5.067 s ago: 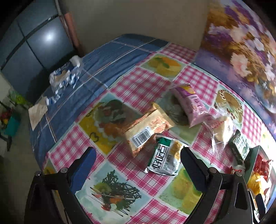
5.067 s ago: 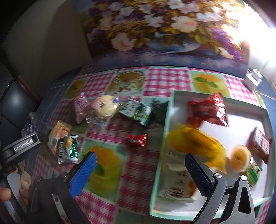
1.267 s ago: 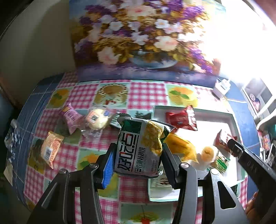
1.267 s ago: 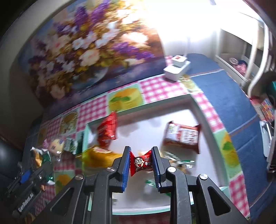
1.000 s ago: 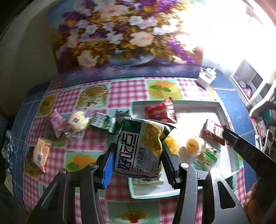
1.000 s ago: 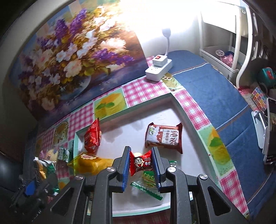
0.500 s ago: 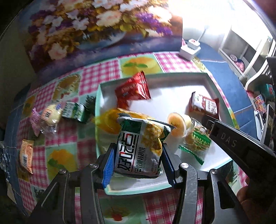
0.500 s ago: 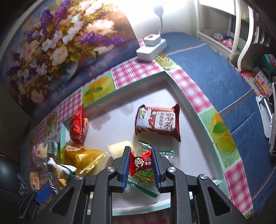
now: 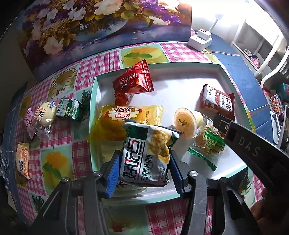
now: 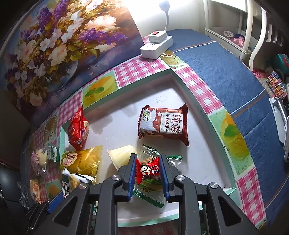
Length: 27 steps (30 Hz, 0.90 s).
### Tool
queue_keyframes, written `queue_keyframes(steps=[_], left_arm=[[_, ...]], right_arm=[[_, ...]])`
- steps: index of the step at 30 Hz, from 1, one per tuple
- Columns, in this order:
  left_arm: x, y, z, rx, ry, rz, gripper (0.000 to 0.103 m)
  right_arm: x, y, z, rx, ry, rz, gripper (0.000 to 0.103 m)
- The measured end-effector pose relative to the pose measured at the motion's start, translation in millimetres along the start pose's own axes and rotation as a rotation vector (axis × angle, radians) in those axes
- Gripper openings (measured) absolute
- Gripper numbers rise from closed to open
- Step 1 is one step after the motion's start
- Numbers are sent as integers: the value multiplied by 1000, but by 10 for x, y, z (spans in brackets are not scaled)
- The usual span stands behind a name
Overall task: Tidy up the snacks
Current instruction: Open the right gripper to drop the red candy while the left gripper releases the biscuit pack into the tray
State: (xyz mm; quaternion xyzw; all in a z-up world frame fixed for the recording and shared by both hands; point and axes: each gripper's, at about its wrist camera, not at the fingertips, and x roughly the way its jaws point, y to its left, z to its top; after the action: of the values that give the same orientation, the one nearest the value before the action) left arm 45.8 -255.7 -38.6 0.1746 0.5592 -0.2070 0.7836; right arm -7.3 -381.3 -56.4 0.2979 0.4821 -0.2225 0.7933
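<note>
Both hand-held grippers now hang lower over the tray (image 9: 180,66): left hand-held gripper (image 9: 144,173) clamps the corn snack bag (image 9: 146,155), right hand-held gripper (image 10: 147,173) clamps the red candy (image 10: 147,170).

Flower painting (image 9: 86,27) w/ vase, purple + white blooms, stands at back edge of table, leaning vs wall. Tablecloth (image 10: 137,72): pink gingham squares alternating w/ fruit/dessert prints; blue cloth (image 10: 225,65) covers the right part. White power strip (image 10: 156,45) w/ red switch sits at painting's right corner, partly on the gingham, partly on blue; white lamp stem (image 10: 167,16) rises just behind it, glare above. White shelf unit (image 9: 261,47) far right, small items inside, too blurred to ID.
</note>
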Motion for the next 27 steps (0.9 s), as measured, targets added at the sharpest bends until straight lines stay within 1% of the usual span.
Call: queue_keyframes(steps=[1,2,3,9,11,13,15,16,17,19,22,24,25,27], left_arm=[[-3,12,4,4,-9,-3,58],[-10,18,8,2,-10,-6,66],[-22,27,10,-2,-14,-11,67],[-101,80,5,-20,-34,-14,68],[-128,119,2,-32,-43,-17,68],[-163,184,-4,-55,-57,-20,68],[-179,271,-19,-86,-67,-18,68],[-178,318,-30,-102,-69,-17,69],[-174,370,-48,-123,-70,-15,75],[-176,520,-31,-183,-75,13,83],[-176,736,-23,-257,-83,68,84],[-167,925,-34,-323,-84,101,87],[-160,1004,-40,-352,-84,115,90],[-141,1209,-65,-424,-80,149,90]], right_arm=[[-1,4,0,-1,0,0,27],[-3,10,-3,-3,-1,-1,27],[-3,16,-6,-4,-1,0,27],[19,23,-5,-7,6,-8,27],[23,33,-4,-11,7,-14,30],[30,40,-1,-14,9,-19,38],[31,39,0,-14,8,-30,65],[25,38,1,-15,4,-33,68],[18,41,3,-15,0,-36,69],[16,46,6,-19,-3,-39,70],[36,71,1,-31,5,-42,75],[53,107,-13,-44,11,-42,81],[57,128,-20,-52,11,-44,82],[58,184,-35,-72,9,-51,83]])
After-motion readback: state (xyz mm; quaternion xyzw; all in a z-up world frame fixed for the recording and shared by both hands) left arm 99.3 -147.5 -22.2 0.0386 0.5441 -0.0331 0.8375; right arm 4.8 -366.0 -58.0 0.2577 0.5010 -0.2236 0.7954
